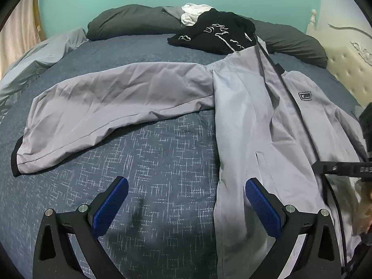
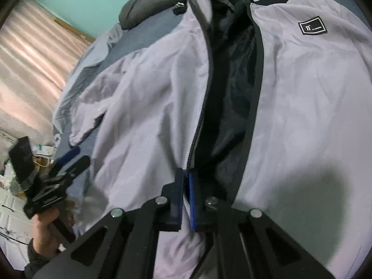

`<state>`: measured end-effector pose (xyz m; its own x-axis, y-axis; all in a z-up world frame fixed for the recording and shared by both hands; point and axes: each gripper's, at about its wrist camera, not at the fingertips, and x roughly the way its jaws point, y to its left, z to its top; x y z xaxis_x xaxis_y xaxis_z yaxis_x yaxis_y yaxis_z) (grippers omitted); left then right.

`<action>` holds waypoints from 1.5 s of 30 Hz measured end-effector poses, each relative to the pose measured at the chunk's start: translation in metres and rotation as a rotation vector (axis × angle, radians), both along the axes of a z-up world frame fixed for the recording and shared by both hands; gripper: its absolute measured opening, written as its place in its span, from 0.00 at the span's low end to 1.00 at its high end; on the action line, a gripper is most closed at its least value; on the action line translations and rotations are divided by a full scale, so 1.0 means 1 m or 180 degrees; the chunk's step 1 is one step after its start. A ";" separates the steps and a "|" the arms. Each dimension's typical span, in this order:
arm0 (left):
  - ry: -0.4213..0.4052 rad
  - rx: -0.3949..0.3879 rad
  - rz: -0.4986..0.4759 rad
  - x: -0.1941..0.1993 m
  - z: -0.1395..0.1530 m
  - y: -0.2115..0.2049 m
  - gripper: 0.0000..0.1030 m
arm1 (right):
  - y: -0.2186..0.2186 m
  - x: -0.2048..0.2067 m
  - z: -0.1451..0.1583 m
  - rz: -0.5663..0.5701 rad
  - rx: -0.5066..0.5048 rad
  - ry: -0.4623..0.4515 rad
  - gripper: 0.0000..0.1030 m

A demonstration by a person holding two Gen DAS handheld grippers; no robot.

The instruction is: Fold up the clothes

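We are clamping the right gripper on the jacket zip edge running ahead, while the left gripper is hanging open beside it.

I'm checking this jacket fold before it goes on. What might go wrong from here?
1. The right gripper is shut on only the thin zipper edge of the grey jacket, so the fabric may slip out when pulled.
2. The left gripper hangs open over the blue bedspread, holding nothing, so a one-sided pull could skew the jacket and drag its spread sleeve.
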<state>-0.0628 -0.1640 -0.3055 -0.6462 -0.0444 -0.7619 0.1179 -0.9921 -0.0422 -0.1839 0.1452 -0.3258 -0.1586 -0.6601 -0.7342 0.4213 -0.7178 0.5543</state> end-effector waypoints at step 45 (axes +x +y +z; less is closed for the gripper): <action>0.0162 0.0152 0.0040 0.086 0.027 0.000 1.00 | 0.198 0.077 0.051 -0.1024 0.0922 -0.0277 0.33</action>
